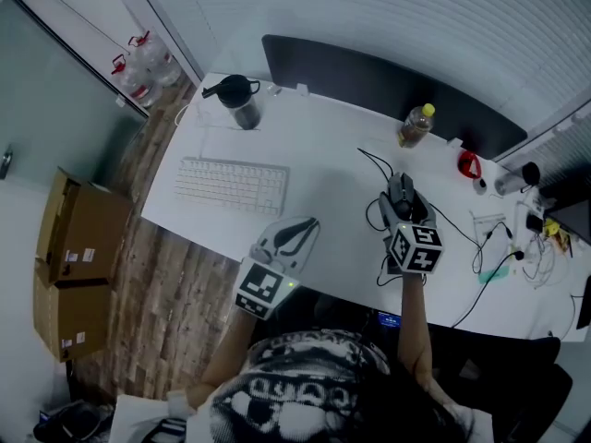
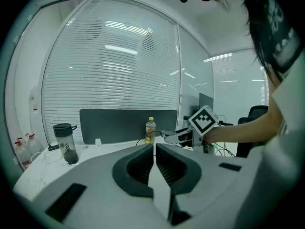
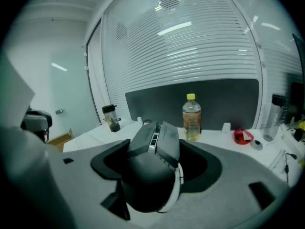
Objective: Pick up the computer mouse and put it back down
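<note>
- White bench [image 1: 332, 146] filling the middle of the head view, backed along its far edge by a dark partition panel [image 1: 369, 77].
- Stacked cardboard boxes [image 1: 78, 247] on the wood-pattern floor left of the bench; flaps shut, contents hidden.
- Two clear water jugs [image 1: 138, 63] with red handles on the floor beyond the bench's far left corner; fill level unreadable.
- White keyboard [image 1: 233, 185] lying flat on the near left part of the bench.
- Dark-lidded tumbler [image 2: 65, 143] upright near the far left corner; holds something dark in its lower part, clear above.
- Plastic bottle [image 3: 191, 117] with a yellow cap, upright just in front of the panel; filled most of the way with pale amber liquid.
- Right tongs [image 3: 155, 159] spread just to the width of the computer mouse [image 3: 150, 180] and clamped on its two sides.
- Mouse: dark, angular, nose tilted up toward the panel, right of the bench's centre and nearer the front than the bottle; looks clear of the surface in the left gripper view, though contact cannot be ruled out.
- Left tongs [image 2: 154, 149] pressed fully together, gripping nothing; hang at the bench's near edge, between keyboard and right tongs.
- Small red object [image 3: 244, 136] resting on the bench right of the bottle; kind unclear.
</note>
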Available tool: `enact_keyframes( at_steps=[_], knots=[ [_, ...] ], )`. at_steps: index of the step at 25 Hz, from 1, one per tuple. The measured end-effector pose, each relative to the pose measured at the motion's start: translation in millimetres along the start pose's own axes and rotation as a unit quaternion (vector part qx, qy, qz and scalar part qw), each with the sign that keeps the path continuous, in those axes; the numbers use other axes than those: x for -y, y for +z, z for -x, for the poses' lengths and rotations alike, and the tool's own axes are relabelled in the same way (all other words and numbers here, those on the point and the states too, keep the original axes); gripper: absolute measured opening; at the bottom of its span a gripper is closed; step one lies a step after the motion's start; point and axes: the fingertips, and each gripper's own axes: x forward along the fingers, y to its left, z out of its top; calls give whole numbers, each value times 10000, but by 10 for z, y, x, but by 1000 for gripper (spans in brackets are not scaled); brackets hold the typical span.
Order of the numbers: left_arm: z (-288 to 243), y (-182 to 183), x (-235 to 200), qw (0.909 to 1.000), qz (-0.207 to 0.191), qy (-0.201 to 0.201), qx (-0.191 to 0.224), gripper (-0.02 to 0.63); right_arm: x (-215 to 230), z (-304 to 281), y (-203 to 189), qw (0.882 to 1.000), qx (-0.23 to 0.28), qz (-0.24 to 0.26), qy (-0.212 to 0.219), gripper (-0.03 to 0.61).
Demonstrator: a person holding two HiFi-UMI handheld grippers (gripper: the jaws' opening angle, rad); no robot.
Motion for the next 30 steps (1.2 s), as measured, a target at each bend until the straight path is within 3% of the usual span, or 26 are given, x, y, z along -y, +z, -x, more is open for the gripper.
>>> enact_keyframes(
  at_steps=[7, 16, 24, 30],
  knots=[
    [208, -56, -401, 9998, 103, 179, 47, 14, -754, -722, 9, 9980, -289, 227, 514, 311],
    [611, -263, -896, 9963, 400, 751, -100, 14, -1590, -1556, -561, 9852, -1163, 581, 1118, 311],
    [1005, -548, -1172, 9890, 667, 1281, -329, 14, -1866, -1802, -1109, 9761, -1765, 513, 1156, 311],
    [1058, -624, -1205, 9881, 703, 1309, -392, 14, -1890, -1828, -1217, 9766, -1736, 792, 990, 311]
  ],
)
